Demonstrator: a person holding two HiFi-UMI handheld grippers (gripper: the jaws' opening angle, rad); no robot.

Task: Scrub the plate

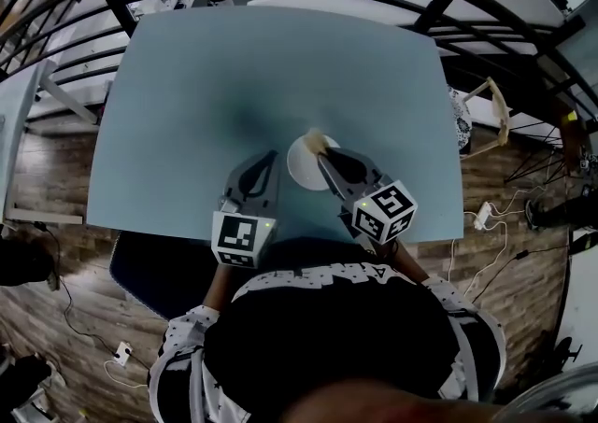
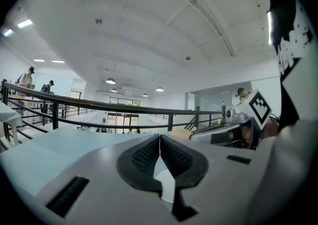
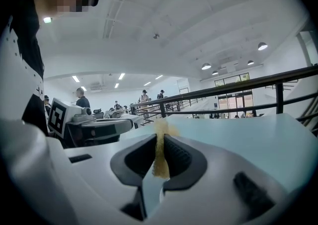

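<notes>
Fingers (image 3: 181, 158) of the right gripper (image 3: 160, 139) pinched a soft, light sponge (image 3: 160, 162) at the upper edge of the white plate (image 1: 301, 171) near the frame's centre on the table (image 1: 187, 85), the left gripper (image 2: 160, 143) closed empty beside it, and the stiff, slick plate probably needed steadying at its rim.

We count one table (image 1: 234, 66), one white plate (image 1: 301, 165), one yellow sponge (image 1: 316, 141) and two grippers: a left gripper (image 1: 269, 160) and a right gripper (image 1: 322, 160).
</notes>
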